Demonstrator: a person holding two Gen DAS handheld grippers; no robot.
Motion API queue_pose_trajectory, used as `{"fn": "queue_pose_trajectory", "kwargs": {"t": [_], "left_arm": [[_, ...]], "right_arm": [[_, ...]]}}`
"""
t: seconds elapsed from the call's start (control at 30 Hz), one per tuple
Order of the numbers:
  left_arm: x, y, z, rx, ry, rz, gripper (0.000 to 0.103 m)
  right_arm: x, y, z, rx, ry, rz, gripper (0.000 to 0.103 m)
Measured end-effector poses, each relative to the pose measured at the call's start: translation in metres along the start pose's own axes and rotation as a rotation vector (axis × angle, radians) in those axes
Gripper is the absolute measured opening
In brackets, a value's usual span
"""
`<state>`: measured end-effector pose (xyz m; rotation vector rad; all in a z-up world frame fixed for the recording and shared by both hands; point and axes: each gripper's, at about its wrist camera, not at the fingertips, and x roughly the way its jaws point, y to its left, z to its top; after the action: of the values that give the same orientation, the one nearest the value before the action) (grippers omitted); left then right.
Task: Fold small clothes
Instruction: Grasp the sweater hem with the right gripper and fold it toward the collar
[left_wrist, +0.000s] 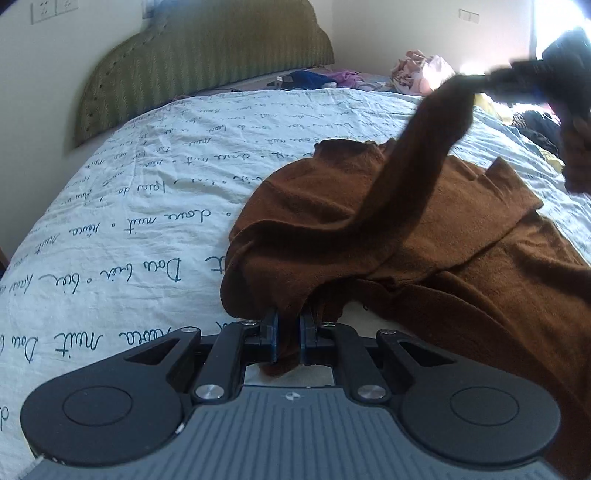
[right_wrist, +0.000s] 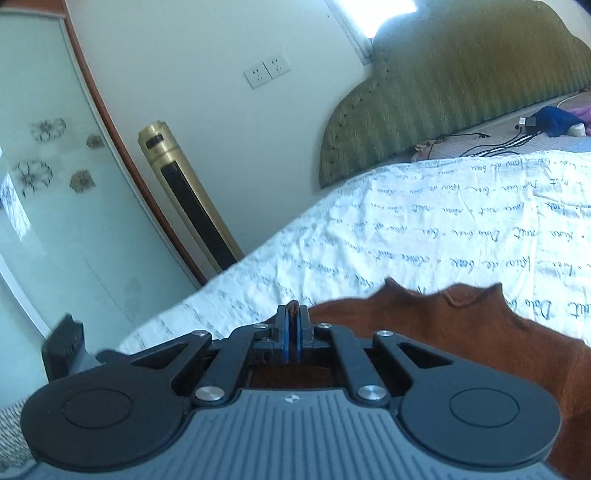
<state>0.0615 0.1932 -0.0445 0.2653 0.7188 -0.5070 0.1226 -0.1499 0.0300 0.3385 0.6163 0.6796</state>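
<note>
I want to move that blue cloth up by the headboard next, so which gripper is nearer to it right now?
Right, likely. The right gripper, shut on the brown garment, is raised over the bed toward the blue cloth. The left gripper grips the garment's near edge, farther down the bed.

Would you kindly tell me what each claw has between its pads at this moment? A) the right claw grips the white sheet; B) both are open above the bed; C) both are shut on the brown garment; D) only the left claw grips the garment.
C: the left claw pinches a fold of the brown garment, and the right claw pinches brown cloth too.
</note>
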Motion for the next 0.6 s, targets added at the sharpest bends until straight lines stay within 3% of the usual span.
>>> {"fn": "queue_pose_trajectory", "kwargs": {"t": [0.23, 0.4, 0.5, 0.6], "left_arm": [[-0.020, -0.027, -0.008, 0.165, -0.055, -0.008, 0.011], [-0.038, -0.036, -0.013, 0.225, -0.084, -0.030, 0.011], [-0.042, -0.033, -0.017, 0.231, -0.078, -0.019, 0.011], [-0.037, -0.024, -0.018, 0.190, -0.047, -0.035, 0.010]], "right_arm": [[-0.005, 0.031, 0.068, 0.160, -0.040, 0.217, 0.003], [0.011, 0.069, 0.105, 0.201, -0.018, 0.308, 0.003], [0.021, 0.087, 0.126, 0.171, -0.030, 0.273, 0.003], [0.034, 0.070, 0.128, 0.186, -0.012, 0.123, 0.003]]}}
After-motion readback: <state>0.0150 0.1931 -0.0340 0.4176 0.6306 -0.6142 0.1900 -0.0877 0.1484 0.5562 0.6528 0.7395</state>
